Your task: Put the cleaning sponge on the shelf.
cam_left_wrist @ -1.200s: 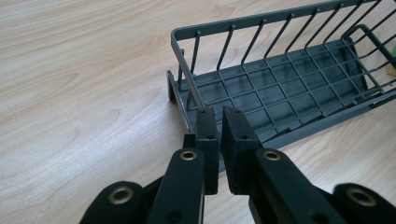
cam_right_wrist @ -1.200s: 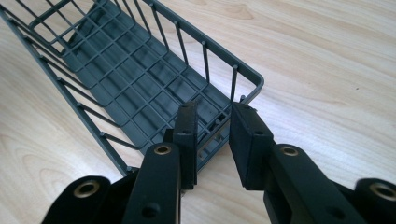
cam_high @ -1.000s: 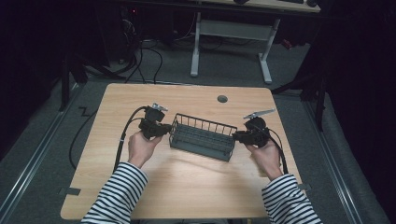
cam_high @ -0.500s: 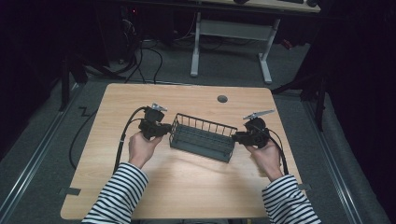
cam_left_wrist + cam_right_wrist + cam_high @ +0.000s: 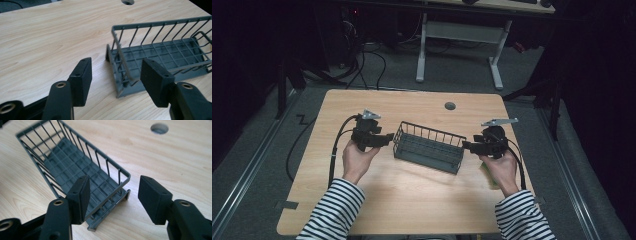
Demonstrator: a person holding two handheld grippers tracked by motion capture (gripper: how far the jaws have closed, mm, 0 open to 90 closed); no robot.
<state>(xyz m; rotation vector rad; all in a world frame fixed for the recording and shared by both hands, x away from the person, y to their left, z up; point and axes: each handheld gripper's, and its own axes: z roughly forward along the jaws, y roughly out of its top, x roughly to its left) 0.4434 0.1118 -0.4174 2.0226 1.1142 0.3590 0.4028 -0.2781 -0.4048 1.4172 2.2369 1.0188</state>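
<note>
Both grippers, left gripper (image 5: 388,139) and right gripper (image 5: 466,145), flank a dark wire basket (image 5: 429,146) mid-frame on pale woodgrain table (image 5: 412,195). Left gripper view: blocky black pads (image 5: 82,77), just opened, basket end between, untouched. Right gripper view: pads (image 5: 80,195) likewise parted, just opened, beside the rim.

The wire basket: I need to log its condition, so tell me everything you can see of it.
The wire basket is a long, dark grey rack with thin upright bars, a rim rail and a grid floor, metal by its look. It is empty and stands upright, slightly skewed, near the middle of the wooden table. The left gripper and right gripper sit at its two short ends; their jaws have just been opening and now stand clear of the end bars, so only the table touches it.
</note>
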